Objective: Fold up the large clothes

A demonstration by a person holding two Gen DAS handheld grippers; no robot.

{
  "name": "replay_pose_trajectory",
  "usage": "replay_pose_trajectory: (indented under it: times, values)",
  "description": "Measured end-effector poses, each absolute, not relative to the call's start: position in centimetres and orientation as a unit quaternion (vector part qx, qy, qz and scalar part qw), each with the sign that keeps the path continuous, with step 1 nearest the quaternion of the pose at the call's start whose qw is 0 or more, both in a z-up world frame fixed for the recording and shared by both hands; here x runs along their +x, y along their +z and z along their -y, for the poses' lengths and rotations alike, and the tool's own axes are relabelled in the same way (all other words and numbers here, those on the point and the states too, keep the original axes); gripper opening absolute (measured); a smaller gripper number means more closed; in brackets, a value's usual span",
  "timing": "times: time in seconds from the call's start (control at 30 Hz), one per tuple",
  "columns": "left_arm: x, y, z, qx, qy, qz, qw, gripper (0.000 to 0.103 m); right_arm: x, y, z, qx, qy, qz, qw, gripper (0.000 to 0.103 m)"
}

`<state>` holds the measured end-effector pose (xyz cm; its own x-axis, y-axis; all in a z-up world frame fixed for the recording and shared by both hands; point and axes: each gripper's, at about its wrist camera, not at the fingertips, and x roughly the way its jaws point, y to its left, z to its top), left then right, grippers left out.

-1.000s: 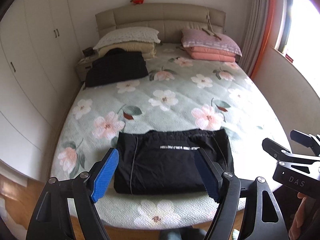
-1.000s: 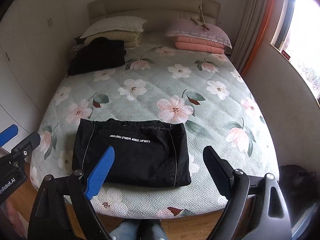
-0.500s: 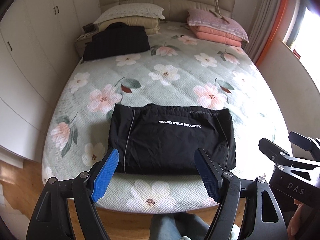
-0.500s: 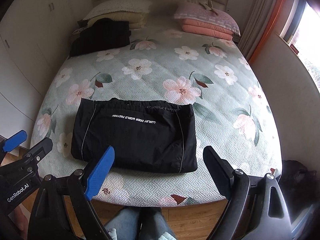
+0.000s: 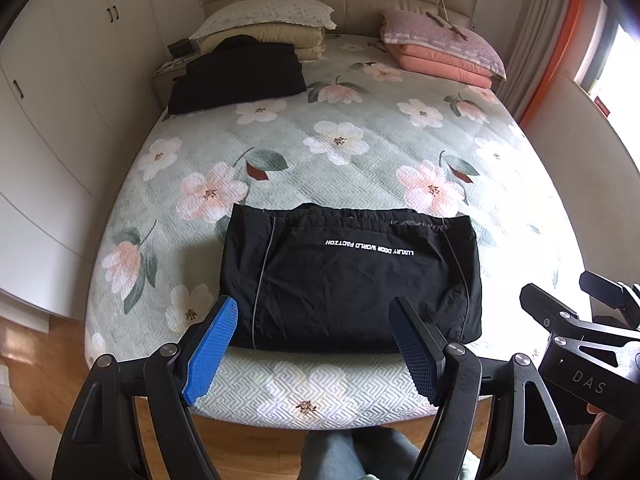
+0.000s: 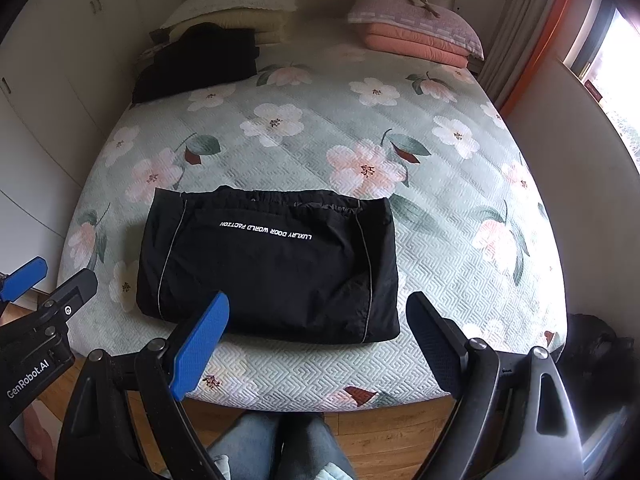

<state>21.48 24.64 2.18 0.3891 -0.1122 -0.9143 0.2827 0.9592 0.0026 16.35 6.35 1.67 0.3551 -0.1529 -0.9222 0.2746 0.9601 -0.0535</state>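
Hovering over the folded black garment, which lies flat at the foot end of the bed; fold looks finished, judged last step. Left gripper and right gripper both empty, jaws wide, off the garment. Next likely: lift it toward the black pile beyond the garment, by the pillows. Print reads "LUXURY DOOR WORLD FACTION"; grippers marked "DAS", "GenRobot.AI".

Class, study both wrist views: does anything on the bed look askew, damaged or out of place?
Nothing stands out. The folded black garment lies flat near the foot of the bed, slightly rumpled at one near corner. Another dark garment sits by the pillows. Both grippers are open and empty.
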Motion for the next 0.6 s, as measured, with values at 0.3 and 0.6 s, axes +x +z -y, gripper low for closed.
replay_pose_trajectory:
  times: [0.3, 0.6]
  values:
    - [23.2, 2.1, -23.9, 0.079, -0.126, -0.539, 0.829, 0.079, 17.9, 1.2, -5.5, 0.05, -0.134, -0.56, 0.816, 0.091]
    - [24.3, 1.9, -22.5, 0.083, -0.133, -0.537, 0.829, 0.079, 18.8, 0.8, -4.6, 0.057, -0.141, -0.564, 0.812, 0.091]
